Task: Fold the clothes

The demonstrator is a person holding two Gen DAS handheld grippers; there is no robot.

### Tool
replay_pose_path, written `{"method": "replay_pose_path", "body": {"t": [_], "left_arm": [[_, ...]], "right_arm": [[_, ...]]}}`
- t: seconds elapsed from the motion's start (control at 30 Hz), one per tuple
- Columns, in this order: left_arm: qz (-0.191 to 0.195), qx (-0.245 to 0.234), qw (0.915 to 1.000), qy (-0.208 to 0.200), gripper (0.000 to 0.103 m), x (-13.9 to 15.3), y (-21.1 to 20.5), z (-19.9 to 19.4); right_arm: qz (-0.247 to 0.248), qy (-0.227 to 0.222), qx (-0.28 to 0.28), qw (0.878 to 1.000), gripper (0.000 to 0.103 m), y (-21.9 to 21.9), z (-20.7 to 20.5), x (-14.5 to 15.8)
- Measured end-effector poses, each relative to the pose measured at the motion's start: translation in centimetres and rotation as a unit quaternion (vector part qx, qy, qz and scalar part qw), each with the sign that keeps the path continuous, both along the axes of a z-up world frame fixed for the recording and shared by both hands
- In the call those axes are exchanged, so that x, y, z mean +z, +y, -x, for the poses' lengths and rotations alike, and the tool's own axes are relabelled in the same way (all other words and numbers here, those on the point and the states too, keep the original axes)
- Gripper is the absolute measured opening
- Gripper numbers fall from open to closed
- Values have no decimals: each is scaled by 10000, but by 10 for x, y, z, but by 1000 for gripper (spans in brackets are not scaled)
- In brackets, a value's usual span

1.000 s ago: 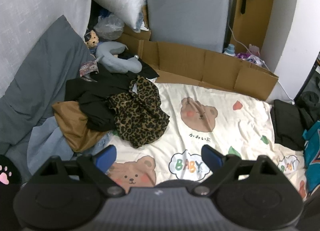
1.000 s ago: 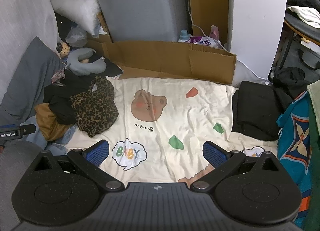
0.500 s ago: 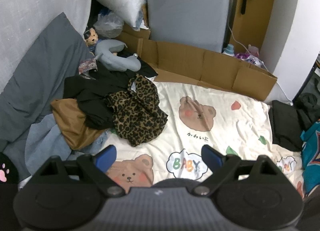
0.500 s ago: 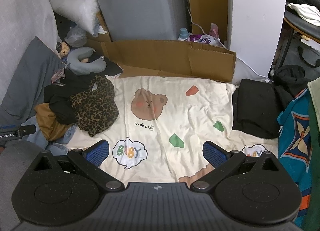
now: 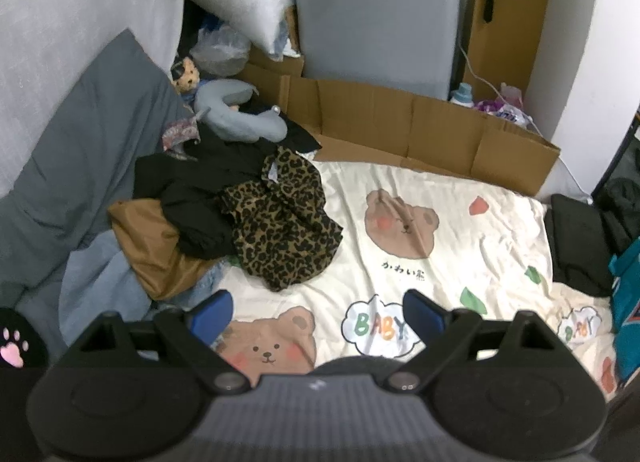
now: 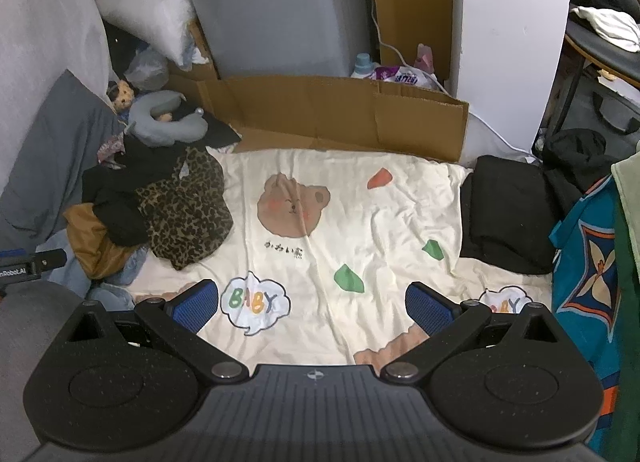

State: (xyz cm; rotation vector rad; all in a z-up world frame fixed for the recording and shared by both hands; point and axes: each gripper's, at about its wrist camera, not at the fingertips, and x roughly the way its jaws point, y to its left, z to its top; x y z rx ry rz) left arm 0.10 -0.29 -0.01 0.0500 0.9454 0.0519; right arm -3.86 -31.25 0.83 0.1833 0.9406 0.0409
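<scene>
Lying ahead-left of the left claw (image 5: 318, 308) (spread wide): leopard garment (image 5: 280, 221)

1. Your left gripper (image 5: 317, 312): black body, ribbed grey centre panel, blue pads (image 5: 210, 312), silver pivot screws, two round discs.
2. Your right gripper (image 6: 312, 308): same black build, textured blue pads (image 6: 426, 308), small cross mark at centre.

Ahead of the open jaws lies a cream blanket (image 6: 360, 197) printed with brown bears, green and orange shapes and a multicoloured "BABY" bubble. To their left, a leopard-print garment (image 5: 280, 221) in tan and black tops a heap with a black garment (image 5: 192, 197), an ochre-brown one (image 5: 152, 246) and a pale blue one (image 5: 100, 286). Far right sits folded black cloth (image 6: 504, 213). The finger pads (image 6: 196, 304) are blue.
</scene>
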Motion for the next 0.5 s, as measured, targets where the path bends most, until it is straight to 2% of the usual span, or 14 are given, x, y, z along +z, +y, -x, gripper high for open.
{"method": "replay_pose_path", "body": {"t": [0.17,0.37,0.5], "left_arm": [[177,0,9998,17,93,2,9,0],[80,20,9999,-71,93,3,18,0],[263,78,9996,-59,93,3,27,-4]], "right_arm": [[245,80,-44,9997,103,3,-1,1],[298,100,-77,9995,103,0,-2,1],[336,99,-114,9993,103,-2,-2,1]]}}
